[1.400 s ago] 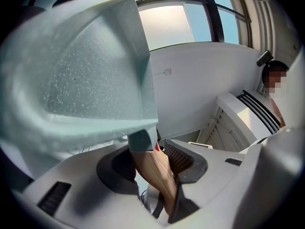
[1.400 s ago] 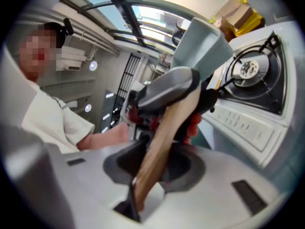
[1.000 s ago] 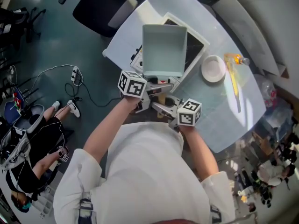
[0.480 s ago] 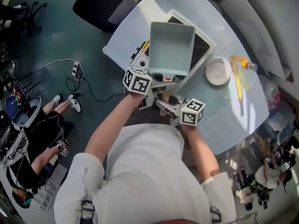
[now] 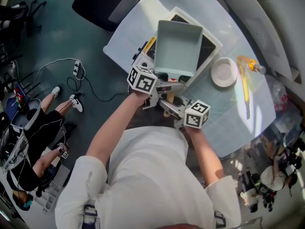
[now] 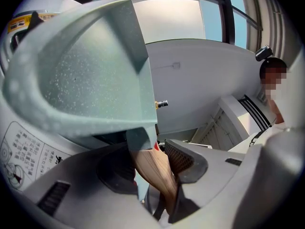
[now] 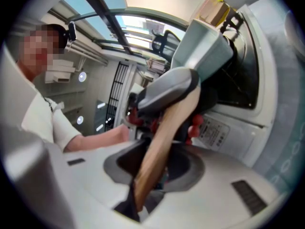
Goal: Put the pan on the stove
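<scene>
A square pale-green pan point(image 5: 177, 47) lies over the white stove with black glass top point(image 5: 210, 43), its wooden handle point(image 5: 167, 100) pointing back at me. My left gripper point(image 5: 159, 87) is shut on the handle close to the pan body. My right gripper point(image 5: 174, 109) is shut on the handle's rear end. In the left gripper view the pan point(image 6: 81, 70) fills the upper left and the handle point(image 6: 155, 168) runs between the jaws of the left gripper point(image 6: 159, 162). The right gripper view shows the handle point(image 7: 164, 137) clamped in the right gripper point(image 7: 143, 185). Whether the pan touches the stove point(image 7: 248, 80) is unclear.
A white plate point(image 5: 224, 72) sits right of the stove, with a yellow and orange object point(image 5: 248, 63) beyond it. The pale table point(image 5: 138, 13) ends close to my body. A seated person point(image 5: 33, 142) and a cable with power strip point(image 5: 76, 70) are on the floor at left.
The pan has travelled away from me and to the right, further over the stove top. Both grippers followed with the handle still held.
</scene>
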{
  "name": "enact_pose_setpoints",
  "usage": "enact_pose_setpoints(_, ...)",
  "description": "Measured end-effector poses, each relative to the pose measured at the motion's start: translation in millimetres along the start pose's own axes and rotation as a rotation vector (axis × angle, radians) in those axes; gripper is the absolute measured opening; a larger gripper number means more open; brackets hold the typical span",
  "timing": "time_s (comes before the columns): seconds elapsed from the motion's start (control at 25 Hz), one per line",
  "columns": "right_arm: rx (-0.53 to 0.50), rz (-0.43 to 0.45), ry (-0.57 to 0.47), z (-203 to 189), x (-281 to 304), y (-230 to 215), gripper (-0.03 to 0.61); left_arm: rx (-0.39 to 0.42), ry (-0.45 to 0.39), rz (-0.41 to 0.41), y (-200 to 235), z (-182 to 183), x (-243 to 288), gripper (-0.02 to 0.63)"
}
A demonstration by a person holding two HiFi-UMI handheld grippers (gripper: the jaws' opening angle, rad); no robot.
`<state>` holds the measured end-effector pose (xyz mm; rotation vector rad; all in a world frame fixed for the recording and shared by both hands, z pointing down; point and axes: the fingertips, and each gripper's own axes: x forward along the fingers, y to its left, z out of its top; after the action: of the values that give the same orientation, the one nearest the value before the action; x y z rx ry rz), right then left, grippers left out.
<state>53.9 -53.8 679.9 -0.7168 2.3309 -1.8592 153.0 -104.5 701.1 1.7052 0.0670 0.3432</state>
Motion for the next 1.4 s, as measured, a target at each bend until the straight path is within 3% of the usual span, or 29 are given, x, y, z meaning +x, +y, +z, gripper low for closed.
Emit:
enact_pose_setpoints(0.44,-0.007,-0.017,-0.012,4,1,-1,0.14,0.007,0.025,-0.015,-2,0,4,0.196)
enact_pose_setpoints(0.56,-0.005,-0.01,-0.01,12,-1,-5,0.145,0.001,0.023,-0.009,-1,5,6,0.236)
enact_pose_setpoints(0.84,0.005,-0.029,-0.026,19,-8,-9,0.216,-0.005,-0.011,0.059,7,3,-6,0.269)
enact_pose_setpoints(1.4,-0.088,-0.216,-0.101,20,-49,-13,0.23,0.054,-0.096,0.219,6,1,-59,0.27)
